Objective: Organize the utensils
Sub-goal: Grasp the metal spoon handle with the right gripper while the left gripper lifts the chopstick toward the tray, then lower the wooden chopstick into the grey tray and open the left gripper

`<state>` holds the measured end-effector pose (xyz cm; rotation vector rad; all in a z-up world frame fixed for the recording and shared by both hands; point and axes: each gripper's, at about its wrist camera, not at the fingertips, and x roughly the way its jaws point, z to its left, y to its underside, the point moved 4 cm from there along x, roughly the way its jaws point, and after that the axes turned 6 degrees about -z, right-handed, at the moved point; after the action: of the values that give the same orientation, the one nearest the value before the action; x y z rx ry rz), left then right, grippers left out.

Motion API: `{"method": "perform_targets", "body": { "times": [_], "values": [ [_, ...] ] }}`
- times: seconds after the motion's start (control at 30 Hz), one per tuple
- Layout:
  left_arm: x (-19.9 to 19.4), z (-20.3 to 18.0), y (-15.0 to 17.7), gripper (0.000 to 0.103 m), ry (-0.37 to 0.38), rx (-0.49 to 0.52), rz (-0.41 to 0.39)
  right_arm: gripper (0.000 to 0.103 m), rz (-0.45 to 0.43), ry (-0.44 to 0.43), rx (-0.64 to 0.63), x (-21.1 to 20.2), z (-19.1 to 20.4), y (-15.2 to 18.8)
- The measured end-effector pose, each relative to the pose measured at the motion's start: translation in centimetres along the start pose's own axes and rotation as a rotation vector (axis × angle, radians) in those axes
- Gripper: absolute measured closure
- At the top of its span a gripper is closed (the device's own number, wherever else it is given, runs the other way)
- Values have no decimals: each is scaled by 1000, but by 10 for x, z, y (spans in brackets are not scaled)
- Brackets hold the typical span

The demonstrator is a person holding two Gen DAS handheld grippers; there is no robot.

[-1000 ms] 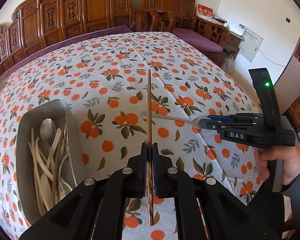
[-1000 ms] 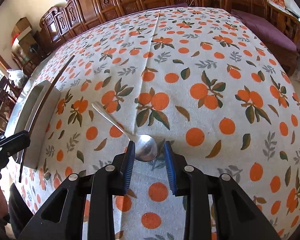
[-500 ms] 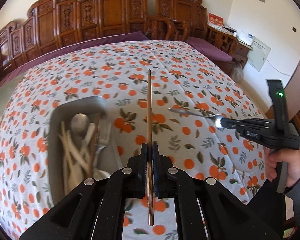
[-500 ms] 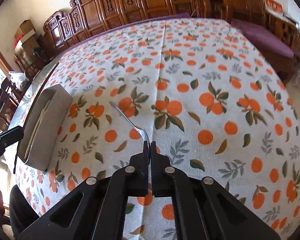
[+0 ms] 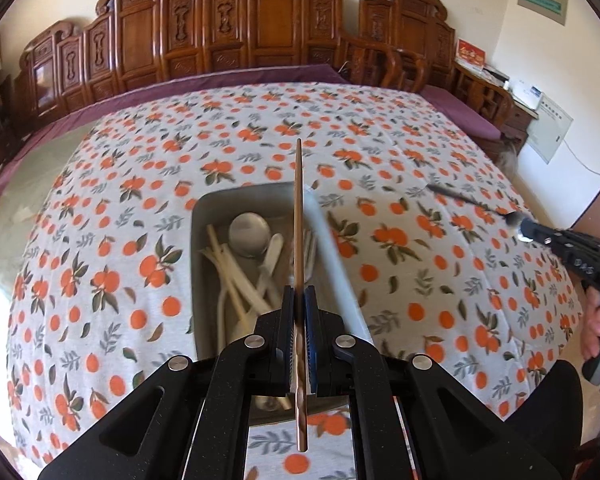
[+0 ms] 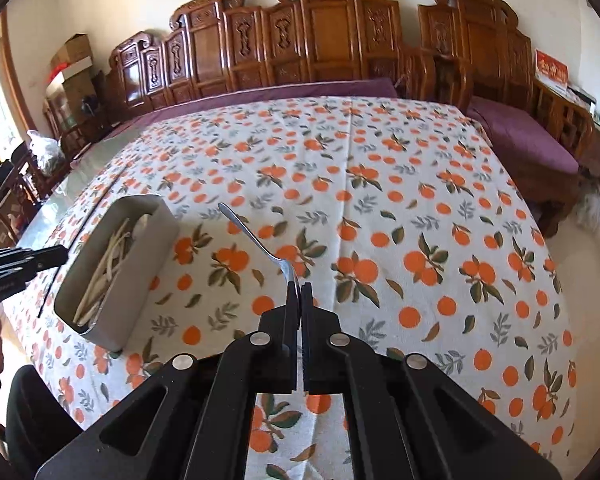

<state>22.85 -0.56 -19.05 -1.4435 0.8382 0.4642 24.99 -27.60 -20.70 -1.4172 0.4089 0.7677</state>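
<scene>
Sitting at about 9 o'clock on the orange-printed tablecloth (image 6: 380,208) in the right wrist view: grey rectangular metal tray (image 6: 144,248) with pale chopsticks and spoons inside, long axis running toward 1 o'clock. Hovering directly above that tray, nearer of the two: left gripper (image 5: 299,300), jaws pinching tight on a long brown wooden chopstick (image 5: 299,216) pointing to 12 o'clock, in line with the tray's length, so probably needing only lowering and release. Waiting well apart toward 3 o'clock: right gripper (image 6: 300,296), jaws clamping shut on the bowl of a slim silver metal spoon (image 6: 256,240), handle angling toward 11 o'clock, clear of the cloth.
</scene>
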Motion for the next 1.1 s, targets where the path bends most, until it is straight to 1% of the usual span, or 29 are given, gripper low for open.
{"method": "perform_targets", "body": {
  "times": [0.23, 0.43, 0.7, 0.83, 0.9, 0.97, 1.1],
  "values": [
    [24, 15, 14, 99, -23, -12, 67, 101, -13, -35, -35, -6, 21, -3],
    [40, 14, 17, 99, -28, -10, 99, 101, -12, -53, -55, -7, 33, -4],
    [54, 9, 16, 99, -29, -12, 131, 101, -16, -66, -74, -8, 44, -5],
    [54, 9, 15, 99, -38, -16, 128, 101, -13, -73, -81, -7, 51, -5],
    [51, 10, 14, 96, -38, -18, 123, 101, -11, -78, -86, -5, 56, -5],
    [47, 12, 13, 89, -40, -19, 114, 101, -9, -83, -91, -3, 61, -5],
    [33, 16, 9, 83, -42, -16, 84, 101, -5, -93, -109, 1, 76, -6]
  ]
}}
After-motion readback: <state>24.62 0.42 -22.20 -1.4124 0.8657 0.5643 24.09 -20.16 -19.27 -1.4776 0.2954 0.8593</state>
